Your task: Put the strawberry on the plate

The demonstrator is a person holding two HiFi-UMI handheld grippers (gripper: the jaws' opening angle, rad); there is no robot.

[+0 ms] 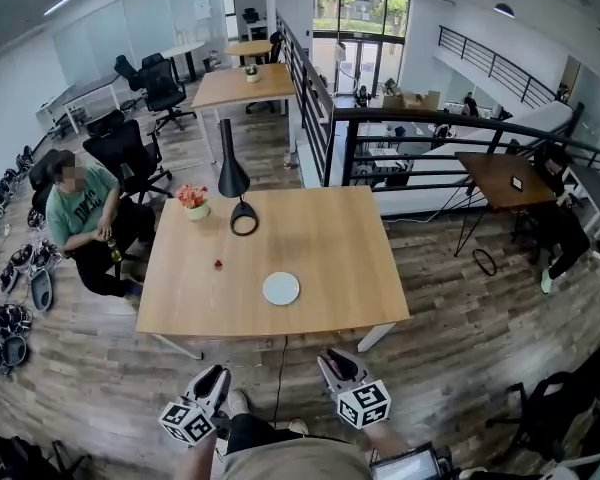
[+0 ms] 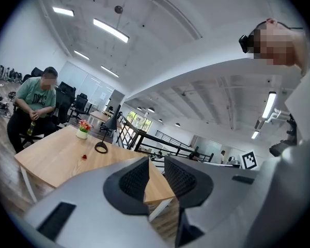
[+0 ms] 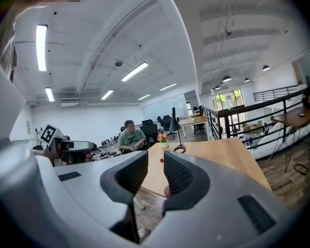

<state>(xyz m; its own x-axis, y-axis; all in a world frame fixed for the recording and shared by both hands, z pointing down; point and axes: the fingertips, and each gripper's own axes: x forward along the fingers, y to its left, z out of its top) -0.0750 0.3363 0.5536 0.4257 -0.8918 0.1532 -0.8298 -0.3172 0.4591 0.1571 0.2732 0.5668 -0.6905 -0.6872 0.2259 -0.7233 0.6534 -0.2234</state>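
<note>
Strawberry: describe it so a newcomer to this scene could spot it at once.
Start at the big wooden table in the head view. On its left half, between the flower pot and the round white plate, lies the strawberry: a tiny red dot alone on bare wood.

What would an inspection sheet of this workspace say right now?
Surface: wooden table, four things on it.
Job's things: strawberry on the table left of centre; plate near the front edge, empty, apart from it.
Clutter: lamp and flower pot at the far side.
Grippers: left gripper and right gripper both shut, empty, short of the table.
Cables: what looks like a thin cable hangs below the front edge.
Surroundings: seated person at left; railing behind.
</note>
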